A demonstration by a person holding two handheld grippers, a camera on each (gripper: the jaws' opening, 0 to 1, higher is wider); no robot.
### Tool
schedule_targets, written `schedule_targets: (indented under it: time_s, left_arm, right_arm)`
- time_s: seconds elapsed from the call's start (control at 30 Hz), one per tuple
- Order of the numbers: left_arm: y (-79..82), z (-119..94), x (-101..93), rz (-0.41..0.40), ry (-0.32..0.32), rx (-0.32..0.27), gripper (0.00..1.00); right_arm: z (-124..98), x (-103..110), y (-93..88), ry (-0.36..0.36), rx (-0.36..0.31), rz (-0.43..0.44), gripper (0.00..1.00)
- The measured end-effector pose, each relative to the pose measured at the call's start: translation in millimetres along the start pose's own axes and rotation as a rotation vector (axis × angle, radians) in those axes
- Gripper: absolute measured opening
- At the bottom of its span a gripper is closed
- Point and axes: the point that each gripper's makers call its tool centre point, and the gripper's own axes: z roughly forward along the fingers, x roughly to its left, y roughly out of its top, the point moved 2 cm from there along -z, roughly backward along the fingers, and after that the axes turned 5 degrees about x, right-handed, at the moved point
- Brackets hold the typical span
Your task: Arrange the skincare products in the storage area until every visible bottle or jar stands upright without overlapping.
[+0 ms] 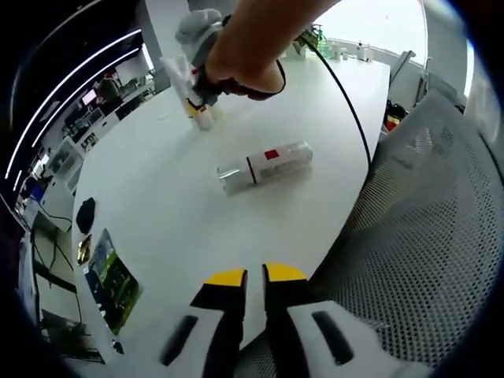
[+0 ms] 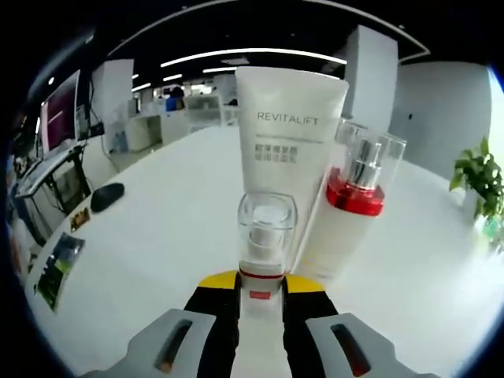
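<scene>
Yellow-tipped jaws of the right gripper [image 2: 260, 287] are clamping a clear-capped bottle [image 2: 266, 236] in the right gripper view, its long axis running upright, cap on top. Just behind it a white tube [image 2: 290, 134] marked REVITALIFT is standing on its cap, and beside that a pump bottle [image 2: 354, 213] with a red collar under a clear cap is standing too, leaning a little in this view.

Left gripper [image 1: 254, 276], in the left gripper view, is hanging over the table's near edge, its jaws nearly together with nothing between them. Mid-table, a boxy clear bottle [image 1: 265, 166] with a red square is lying on its side, long axis crosswise to the jaws. Farther back a hand [image 1: 240, 67] is gripping the right gripper over the standing group.

Everything is resting on a white table [image 1: 173, 220] in an open office with ceiling light strips; a mesh chair [image 1: 441, 220] is sitting at its edge, a black mouse [image 2: 106, 197] and leaflet [image 1: 112, 279] well apart.
</scene>
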Motion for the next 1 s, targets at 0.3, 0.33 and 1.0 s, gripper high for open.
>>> schedule_targets:
  time_s: [0.3,0.33,1.0]
  left_arm:
    - [-0.7,0.1,0.3,-0.002,0.002,0.004,0.03]
    - [-0.8,0.1,0.4,-0.001,0.003,0.004,0.03]
    - [3.1,-3.4,-0.4,0.018,0.006,-0.019,0.03]
  right_arm:
    - [3.2,3.5,-6.6,0.028,0.034,-0.025,0.16]
    - [1.7,4.0,-7.7,0.030,0.035,-0.022,0.17]
    - [-84.4,46.1,-94.3,0.568,0.302,-0.144,0.63]
